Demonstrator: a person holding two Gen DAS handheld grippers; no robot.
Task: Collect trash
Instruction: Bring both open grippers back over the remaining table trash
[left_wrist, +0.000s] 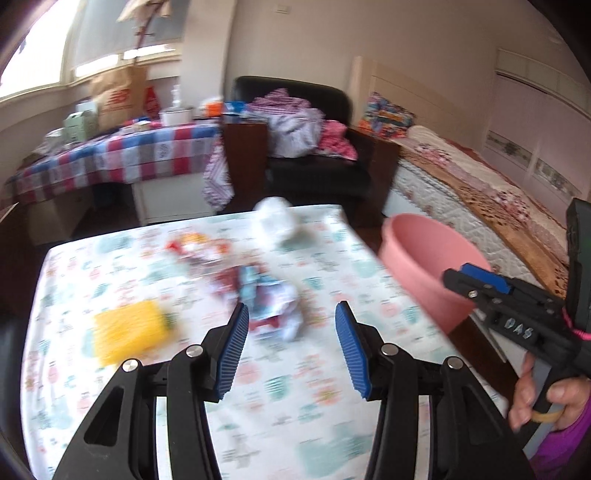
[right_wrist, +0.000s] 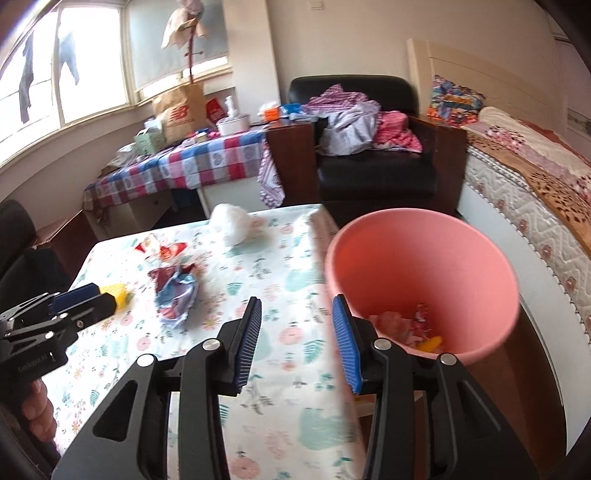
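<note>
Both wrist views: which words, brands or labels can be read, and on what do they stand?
"DAS": label on the right hand-held gripper body.
"new balance": brown paper bag on the far checked table; logo clear, letters small.
Small white print on the left hand-held gripper body: too small to read.

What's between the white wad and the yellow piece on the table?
In the right wrist view, two crumpled wrappers lie between the white wad and the yellow piece: a red-and-white wrapper and a blue-and-red wrapper.
</note>
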